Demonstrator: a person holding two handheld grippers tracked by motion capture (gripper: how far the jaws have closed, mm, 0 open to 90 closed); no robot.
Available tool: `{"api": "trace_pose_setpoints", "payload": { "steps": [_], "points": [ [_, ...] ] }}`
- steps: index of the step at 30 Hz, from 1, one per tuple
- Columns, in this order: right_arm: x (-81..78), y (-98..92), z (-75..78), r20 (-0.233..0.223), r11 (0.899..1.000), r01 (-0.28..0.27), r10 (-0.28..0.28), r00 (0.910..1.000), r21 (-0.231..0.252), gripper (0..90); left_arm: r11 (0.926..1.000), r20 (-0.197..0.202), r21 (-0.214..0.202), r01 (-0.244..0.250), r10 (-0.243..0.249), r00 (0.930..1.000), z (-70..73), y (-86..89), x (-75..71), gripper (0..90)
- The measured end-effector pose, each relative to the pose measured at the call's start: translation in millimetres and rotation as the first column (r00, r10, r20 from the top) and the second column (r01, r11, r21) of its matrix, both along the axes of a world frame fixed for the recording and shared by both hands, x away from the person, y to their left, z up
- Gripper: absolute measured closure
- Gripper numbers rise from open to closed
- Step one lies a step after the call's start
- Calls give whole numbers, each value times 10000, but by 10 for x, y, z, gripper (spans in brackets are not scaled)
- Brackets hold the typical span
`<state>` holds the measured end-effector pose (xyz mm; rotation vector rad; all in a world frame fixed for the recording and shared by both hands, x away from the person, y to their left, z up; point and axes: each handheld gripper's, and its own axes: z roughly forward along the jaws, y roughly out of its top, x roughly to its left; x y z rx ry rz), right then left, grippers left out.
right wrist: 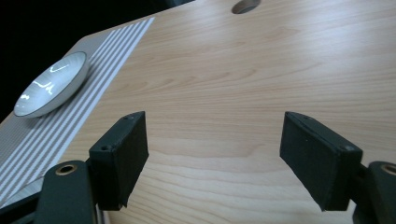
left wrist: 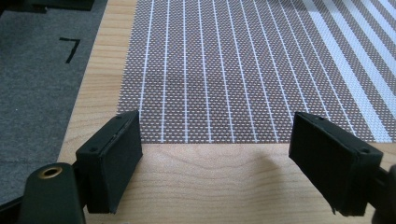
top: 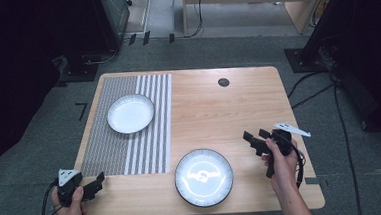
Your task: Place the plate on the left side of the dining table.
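Two round glossy plates, white inside w/ dark ribbed rims: near plate [top: 204, 177] on bare wood just left of my right gripper [top: 254, 141], far plate [top: 130, 113] on the mat [top: 131, 151]. One woven mesh mat, grey-brown w/ white stripes, left half of the light wood table [top: 238, 109]. My left gripper [left wrist: 215, 163] at near left corner. Both wide open, holding nothing; matte black block pads [right wrist: 122, 154]. No readable text.

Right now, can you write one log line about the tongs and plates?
left tongs: open, empty, by placemat | right tongs: open, empty | near plate: on bare table | far plate: on placemat
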<state>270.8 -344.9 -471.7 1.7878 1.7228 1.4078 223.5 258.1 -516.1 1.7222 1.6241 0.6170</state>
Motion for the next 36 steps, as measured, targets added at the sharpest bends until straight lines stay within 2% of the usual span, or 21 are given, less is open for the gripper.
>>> {"api": "trace_pose_setpoints", "payload": {
  "steps": [13, 19, 28, 36],
  "points": [
    [-276, -428, -104, -109, 9956, 835, -841, 9964, -426, 231, 10000, -1, 34, -9, 9, 10000, -1, -6, 1, 170],
    [-384, -563, -151, -179, 9932, 1100, -1107, 9937, -388, 229, 10000, -1, 62, -26, 26, 10000, -2, -11, 0, 170],
    [-603, -842, -215, -300, 9852, 1666, -1678, 9854, -409, 225, 9999, 12, 101, -49, 49, 10000, -3, -18, 0, 170],
    [-749, -982, -283, -329, 9787, 1961, -1983, 9796, -606, 211, 9999, 6, 131, -50, 50, 10000, -3, -21, 0, 170]
  ]
}}
